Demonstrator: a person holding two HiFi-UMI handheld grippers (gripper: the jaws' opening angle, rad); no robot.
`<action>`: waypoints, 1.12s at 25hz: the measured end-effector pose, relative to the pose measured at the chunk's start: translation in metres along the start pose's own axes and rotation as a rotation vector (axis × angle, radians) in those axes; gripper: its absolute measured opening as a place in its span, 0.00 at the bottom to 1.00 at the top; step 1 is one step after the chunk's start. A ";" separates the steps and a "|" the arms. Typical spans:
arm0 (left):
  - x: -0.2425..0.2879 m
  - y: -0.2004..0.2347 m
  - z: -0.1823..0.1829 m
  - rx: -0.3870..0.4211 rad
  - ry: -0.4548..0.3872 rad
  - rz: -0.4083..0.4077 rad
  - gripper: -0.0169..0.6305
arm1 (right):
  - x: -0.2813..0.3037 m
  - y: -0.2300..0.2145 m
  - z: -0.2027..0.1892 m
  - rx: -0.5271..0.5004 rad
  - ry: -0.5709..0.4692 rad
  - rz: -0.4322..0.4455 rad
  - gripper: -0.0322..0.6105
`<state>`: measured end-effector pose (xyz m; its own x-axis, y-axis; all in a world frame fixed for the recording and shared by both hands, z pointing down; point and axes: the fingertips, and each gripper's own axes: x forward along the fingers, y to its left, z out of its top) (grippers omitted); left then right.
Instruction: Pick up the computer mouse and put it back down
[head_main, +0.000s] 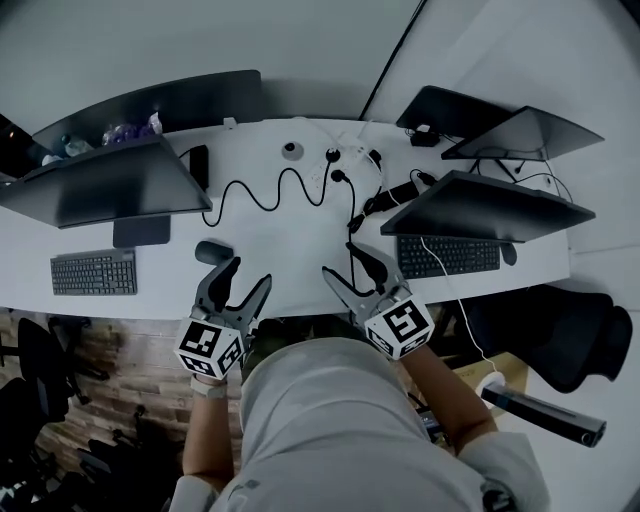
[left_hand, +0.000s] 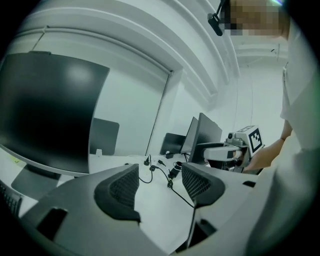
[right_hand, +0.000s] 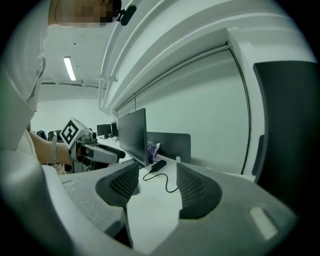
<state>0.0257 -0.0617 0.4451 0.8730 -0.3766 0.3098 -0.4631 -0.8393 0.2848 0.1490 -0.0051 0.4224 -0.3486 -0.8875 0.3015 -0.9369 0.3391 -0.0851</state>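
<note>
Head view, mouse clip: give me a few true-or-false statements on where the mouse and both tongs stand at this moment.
1. The dark rounded computer mouse lies on the white desk. True.
2. The left tongs are shut on the mouse. False: they stand open with nothing between them.
3. The right tongs are open and empty. True.
4. The mouse rests on top of the black keyboard at left. False: it lies on bare desk, apart from that keyboard and to its right.
</note>
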 end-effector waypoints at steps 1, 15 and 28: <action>0.002 -0.005 0.000 0.003 0.002 -0.008 0.44 | -0.005 -0.002 0.001 0.000 -0.009 -0.006 0.42; 0.014 -0.040 0.002 0.031 -0.004 -0.049 0.44 | -0.042 -0.011 -0.004 0.007 -0.077 -0.033 0.42; 0.013 -0.048 0.008 0.040 -0.026 -0.038 0.44 | -0.041 -0.011 -0.004 -0.003 -0.084 -0.015 0.42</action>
<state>0.0606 -0.0290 0.4284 0.8937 -0.3539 0.2758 -0.4236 -0.8681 0.2587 0.1737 0.0286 0.4149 -0.3354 -0.9155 0.2222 -0.9421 0.3262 -0.0780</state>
